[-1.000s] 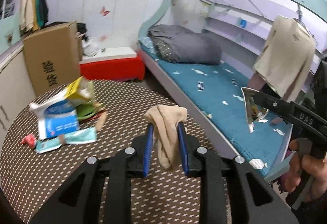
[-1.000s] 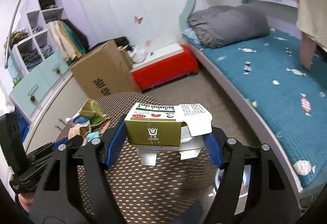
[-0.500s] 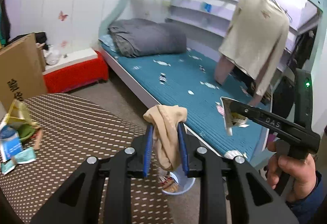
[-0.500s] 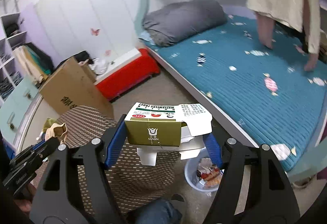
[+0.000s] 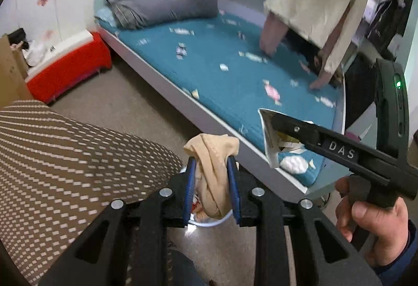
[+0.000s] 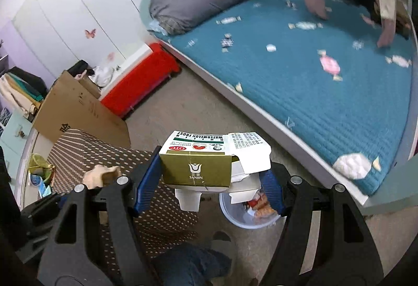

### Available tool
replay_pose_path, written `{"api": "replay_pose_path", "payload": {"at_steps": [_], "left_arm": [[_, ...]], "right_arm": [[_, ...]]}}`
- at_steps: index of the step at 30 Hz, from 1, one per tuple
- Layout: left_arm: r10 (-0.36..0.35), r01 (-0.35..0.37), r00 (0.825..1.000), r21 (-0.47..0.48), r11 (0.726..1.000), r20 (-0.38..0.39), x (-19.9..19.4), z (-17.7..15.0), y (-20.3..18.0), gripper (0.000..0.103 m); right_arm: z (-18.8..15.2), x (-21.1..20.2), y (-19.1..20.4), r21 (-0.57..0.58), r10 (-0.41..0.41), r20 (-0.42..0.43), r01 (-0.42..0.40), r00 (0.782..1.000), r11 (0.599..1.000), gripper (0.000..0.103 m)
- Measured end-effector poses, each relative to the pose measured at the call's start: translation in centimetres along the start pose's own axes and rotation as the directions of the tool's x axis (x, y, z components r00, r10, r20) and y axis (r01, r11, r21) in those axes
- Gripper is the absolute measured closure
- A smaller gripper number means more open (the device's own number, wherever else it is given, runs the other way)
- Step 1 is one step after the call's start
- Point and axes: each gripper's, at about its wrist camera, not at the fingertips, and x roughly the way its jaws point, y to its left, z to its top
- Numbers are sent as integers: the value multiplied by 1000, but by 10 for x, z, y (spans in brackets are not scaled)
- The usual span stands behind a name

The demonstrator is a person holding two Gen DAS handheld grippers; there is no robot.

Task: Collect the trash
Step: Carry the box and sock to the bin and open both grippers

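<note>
In the left wrist view, the left tongs (image 5: 211, 188) are closed on a beige rag (image 5: 213, 176), a soft, crumpled wad pinched across its middle between the blue pads (image 5: 189, 189), its loose ends bunched above and hanging below the grip. It looks light and limp, so it should drop freely once released, though soft cloth may cling to a pad. Directly beneath it, partly hidden by the tongs, is the pale bin (image 5: 209, 220) on the floor, between the patterned bench (image 5: 65, 160) and the bed (image 5: 235, 72). To the right, the right hand (image 5: 376, 223) carries the other tool, with a white flap of the box (image 5: 269, 139) showing at its tip. In the right wrist view, the right tongs (image 6: 207, 181) grip that box (image 6: 198, 166), an opened green and white carton held by its two short ends, one flap sprung open and white inner leaves sticking out below. It seems light and stiff but easily crushed, and the end grip suits it; the loose leaves could slip out early. The bin (image 6: 230, 210), already holding some wrappers, sits just below and right of the box, so the box appears close to being over it. The rag (image 6: 100, 176) shows at left above the bench (image 6: 86, 150), where more litter (image 6: 39, 176) lies at the far edge.
</note>
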Motion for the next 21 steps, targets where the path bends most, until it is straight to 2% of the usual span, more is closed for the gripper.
{"api": "replay_pose_path", "payload": {"at_steps": [7, 9, 10, 11, 12, 13, 15, 18, 21], "left_arm": [[-16, 17, 993, 10, 1000, -117, 56, 1, -8, 79], [-18, 20, 989, 16, 1000, -147, 68, 2, -7, 76], [-4, 11, 985, 40, 999, -172, 77, 1, -10, 60], [12, 0, 982, 62, 998, -188, 83, 1, -13, 33], [45, -28, 980, 93, 995, -194, 90, -1, -18, 22], [74, -54, 980, 112, 992, -183, 93, -2, -20, 18], [96, -74, 978, 119, 990, -186, 96, -1, -20, 18], [96, -82, 980, 80, 993, -176, 92, 0, -13, 18], [104, -97, 984, 57, 994, -144, 80, 1, -7, 17]], "right_arm": [[-7, 42, -31, 73, -3, -84, 9, 996, 997, 33], [-9, 55, -39, 96, 3, -108, 7, 994, 995, 33], [-10, 60, -43, 105, 2, -113, 10, 994, 994, 32], [-12, 67, -48, 121, 5, -127, 10, 992, 993, 27], [-13, 72, -51, 137, 11, -141, 8, 990, 990, 14], [-16, 78, -58, 166, 19, -155, 7, 988, 986, 9], [-20, 82, -66, 202, 22, -162, 12, 986, 979, 7], [-24, 80, -74, 241, 29, -162, 11, 986, 971, 6], [-25, 71, -69, 217, 11, -151, 22, 988, 976, 6]]}}
